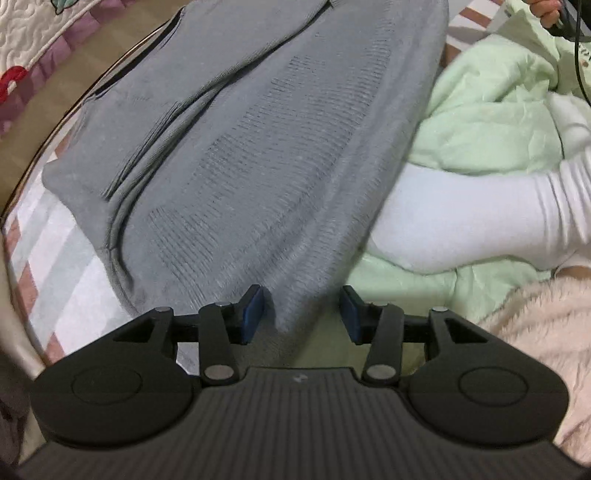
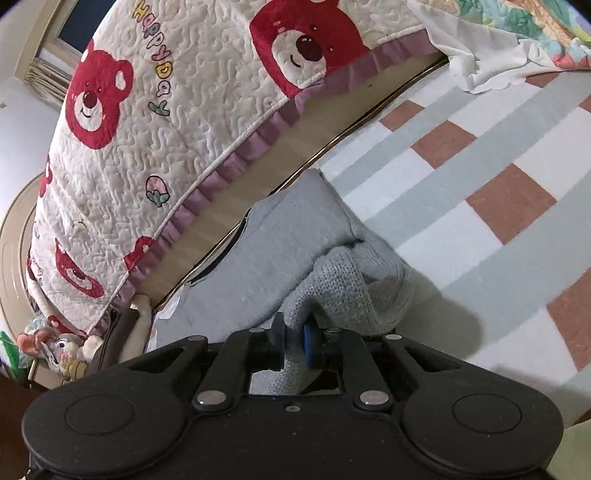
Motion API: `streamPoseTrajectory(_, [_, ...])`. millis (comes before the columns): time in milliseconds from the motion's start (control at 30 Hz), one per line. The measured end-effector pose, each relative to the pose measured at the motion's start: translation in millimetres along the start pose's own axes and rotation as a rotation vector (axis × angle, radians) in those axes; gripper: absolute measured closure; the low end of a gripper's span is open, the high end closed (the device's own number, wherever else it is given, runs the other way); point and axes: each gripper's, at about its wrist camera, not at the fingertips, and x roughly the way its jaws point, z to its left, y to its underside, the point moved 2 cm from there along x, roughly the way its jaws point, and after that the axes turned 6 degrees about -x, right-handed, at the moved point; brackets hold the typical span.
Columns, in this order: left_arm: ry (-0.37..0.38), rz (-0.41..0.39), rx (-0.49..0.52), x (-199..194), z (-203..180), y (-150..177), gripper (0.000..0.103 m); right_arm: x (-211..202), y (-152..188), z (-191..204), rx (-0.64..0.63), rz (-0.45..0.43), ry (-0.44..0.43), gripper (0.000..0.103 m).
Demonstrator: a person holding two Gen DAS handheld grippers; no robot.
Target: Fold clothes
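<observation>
Grey sweater [image 1: 258, 155] lies spread on the checked bedsheet [image 1: 55, 236], stretching straight ahead of the left gripper [image 1: 302, 314], whose blue pads [image 1: 254, 314] stand wide apart with the near hem of the knit running between them, not pinched. To that gripper's right sits a pile of pale green fabric [image 1: 487, 110], a white sleeve or legging [image 1: 461, 221] draped across it, and a fluffy pink cloth [image 1: 546, 332] nearest the gripper's right side. At the far upper right a hand [image 1: 545, 9] holds a dark handle with a cable, though the edge of the view is too warped to say more. In the right wrist view, the right gripper [image 2: 295, 341] is clamped on a bunched strip of the sweater [image 2: 332, 280], the knit squeezed between its two pads and lifted off the sheet [image 2: 461, 184], casting a shadow to the right. Ahead and to the left of this gripper a quilted cover with red bears [image 2: 147, 122] hangs over a wooden headboard [image 2: 280, 155], and a small plush toy [image 2: 62, 350] sits low at the left.
</observation>
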Motion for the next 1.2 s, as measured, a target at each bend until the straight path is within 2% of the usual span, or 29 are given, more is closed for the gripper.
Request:
streamPoseTrajectory(33, [-0.015, 0.004, -0.009, 0.0, 3.8, 0.6, 0.071, -0.6, -0.9, 0.2, -0.002, -0.001, 0.000, 0.091])
streamPoseTrajectory(67, [-0.039, 0.015, -0.016, 0.3, 7.3, 1.7, 0.093, -1.2, -1.6, 0.3, -0.003, -0.002, -0.001, 0.091])
streamPoseTrajectory(167, [-0.116, -0.021, -0.033, -8.0, 11.8, 2.9, 0.095, -3.3, -4.2, 1.4, 0.003, -0.012, -0.006, 0.091])
streamPoseTrajectory(300, [-0.206, -0.119, -0.074, -28.7, 18.1, -6.9, 0.095, -1.4, -20.3, 8.5, 0.051, -0.030, -0.029, 0.091])
streamPoseTrajectory(433, [-0.281, -0.214, -0.112, -56.0, 49.9, -40.8, 0.095, 30.1, -68.8, 20.2, 0.149, 0.006, -0.064, 0.091])
streamPoseTrajectory(533, [-0.333, -0.266, -0.167, -60.9, 87.6, -72.8, 0.095, 69.9, -113.1, 45.4, 0.066, 0.083, -0.034, 0.091])
streamPoseTrajectory(667, [-0.395, -0.271, -0.199, -34.4, 122.4, -104.2, 0.095, 127.9, -149.7, 61.1, 0.014, 0.165, 0.110, 0.091])
streamPoseTrajectory(733, [-0.390, -0.285, -0.220, -24.5, 135.2, -108.3, 0.095, 147.5, -151.7, 65.6, -0.028, 0.187, 0.145, 0.091])
streamPoseTrajectory(800, [-0.352, -0.303, -0.266, -20.0, 149.3, -106.2, 0.095, 165.1, -154.2, 71.8, -0.084, 0.216, 0.165, 0.091])
streamPoseTrajectory(967, [-0.324, -0.321, -0.305, -3.7, 181.3, -118.1, 0.095, 208.6, -175.1, 69.6, -0.131, 0.275, 0.182, 0.091])
streamPoseTrajectory(1100, [-0.284, -0.290, -0.463, 38.5, 218.5, -131.2, 0.094, 243.3, -192.0, 67.7, -0.168, 0.323, 0.196, 0.091])
streamPoseTrajectory(1200, [-0.277, -0.240, -0.552, 79.1, 232.8, -132.7, 0.095, 275.9, -187.7, 55.5, -0.211, 0.341, 0.262, 0.092])
